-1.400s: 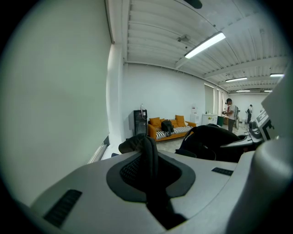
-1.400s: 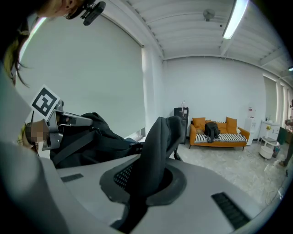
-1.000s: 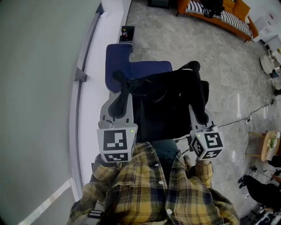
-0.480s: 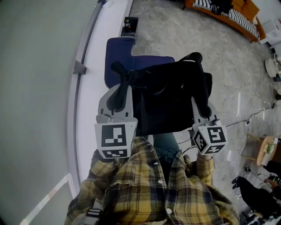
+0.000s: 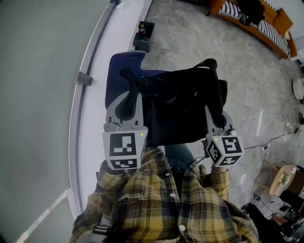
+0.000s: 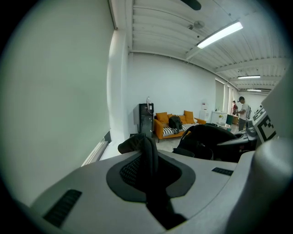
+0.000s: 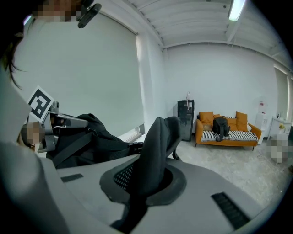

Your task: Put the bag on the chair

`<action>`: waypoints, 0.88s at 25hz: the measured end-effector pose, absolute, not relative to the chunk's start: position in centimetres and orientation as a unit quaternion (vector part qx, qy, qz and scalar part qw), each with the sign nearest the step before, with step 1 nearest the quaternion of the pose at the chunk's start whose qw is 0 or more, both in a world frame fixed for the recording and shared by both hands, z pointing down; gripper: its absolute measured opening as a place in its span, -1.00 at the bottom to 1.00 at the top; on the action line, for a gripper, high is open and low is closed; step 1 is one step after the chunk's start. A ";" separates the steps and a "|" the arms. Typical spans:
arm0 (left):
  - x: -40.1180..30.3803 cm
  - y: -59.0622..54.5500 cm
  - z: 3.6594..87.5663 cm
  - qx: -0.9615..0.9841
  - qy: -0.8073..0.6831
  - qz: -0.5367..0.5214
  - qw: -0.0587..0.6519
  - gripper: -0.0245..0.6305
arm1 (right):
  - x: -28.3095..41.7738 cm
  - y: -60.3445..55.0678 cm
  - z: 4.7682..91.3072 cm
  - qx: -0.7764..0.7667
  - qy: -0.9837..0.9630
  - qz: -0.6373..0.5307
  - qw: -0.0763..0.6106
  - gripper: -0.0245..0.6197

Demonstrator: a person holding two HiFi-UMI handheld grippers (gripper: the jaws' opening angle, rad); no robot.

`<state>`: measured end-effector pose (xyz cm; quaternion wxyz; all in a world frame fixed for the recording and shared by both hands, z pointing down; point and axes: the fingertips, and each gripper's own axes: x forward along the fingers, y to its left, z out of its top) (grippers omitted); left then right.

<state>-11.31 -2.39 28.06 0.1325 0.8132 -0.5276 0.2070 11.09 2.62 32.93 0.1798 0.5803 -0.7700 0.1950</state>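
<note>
- Head view: the bag (image 5: 183, 107), a slack black fabric backpack with a loop handle at its far end, hangs between your two grippers over the blue chair (image 5: 121, 71). It hides most of the seat, and whether it touches the seat can't be told.
- Your left gripper (image 5: 129, 95) is clamped on a black strap (image 6: 145, 155) of the bag.
- Your right gripper (image 5: 212, 114) pinches another strap (image 7: 155, 146) the same way.
- Each gripper's cube carries black-and-white square markers.
- On the floor by the wall, beyond the chair, a small dark box (image 5: 144, 34) holds red and yellow bits too small to name.
- Farther off, an orange sofa (image 5: 270, 26) with striped cushions carries another dark bag (image 5: 251, 9).
</note>
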 end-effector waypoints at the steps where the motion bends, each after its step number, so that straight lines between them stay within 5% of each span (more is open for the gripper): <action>1: -10.7 -3.4 27.9 0.812 -0.531 0.206 0.131 -0.77 | 11.7 1.4 32.9 0.577 -0.773 0.196 0.178 -0.83; 22: -6.3 -11.6 27.1 0.772 -0.579 0.229 0.124 -0.77 | 16.1 -9.1 33.5 0.520 -0.810 0.211 0.173 -0.83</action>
